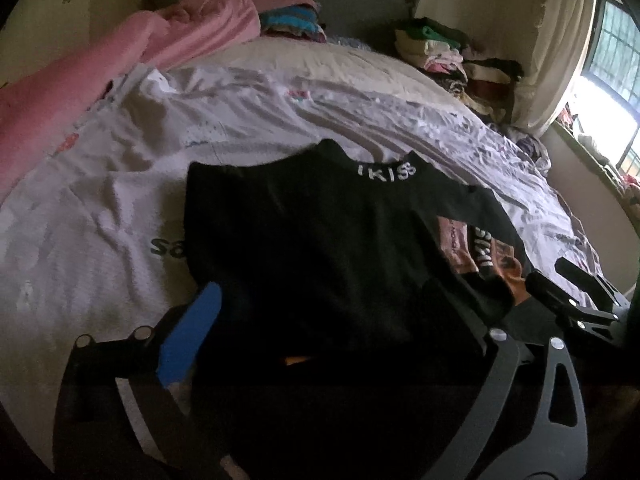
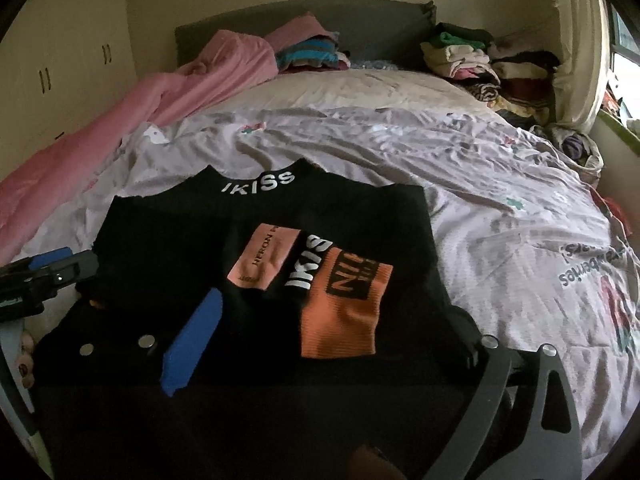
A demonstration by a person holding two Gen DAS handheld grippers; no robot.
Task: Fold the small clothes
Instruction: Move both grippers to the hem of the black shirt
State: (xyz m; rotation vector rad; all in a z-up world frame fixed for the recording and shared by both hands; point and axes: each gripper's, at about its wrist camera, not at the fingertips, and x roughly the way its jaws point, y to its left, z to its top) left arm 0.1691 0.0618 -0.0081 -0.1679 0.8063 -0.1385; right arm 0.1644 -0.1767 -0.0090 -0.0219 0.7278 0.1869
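Observation:
A small black top with white "IKISS" on the collar lies flat on the bed, also in the right wrist view. Its pink and orange sleeve patches are folded over the body. My left gripper is open over the top's near left hem, with its blue-padded finger at the cloth's left edge. My right gripper is open over the near right hem, with its blue finger resting on the cloth. The right gripper also shows in the left wrist view.
The bed has a crumpled pale printed sheet. A pink blanket lies along the left side. Piles of clothes sit by the grey headboard. A window is at the right, cupboards at the left.

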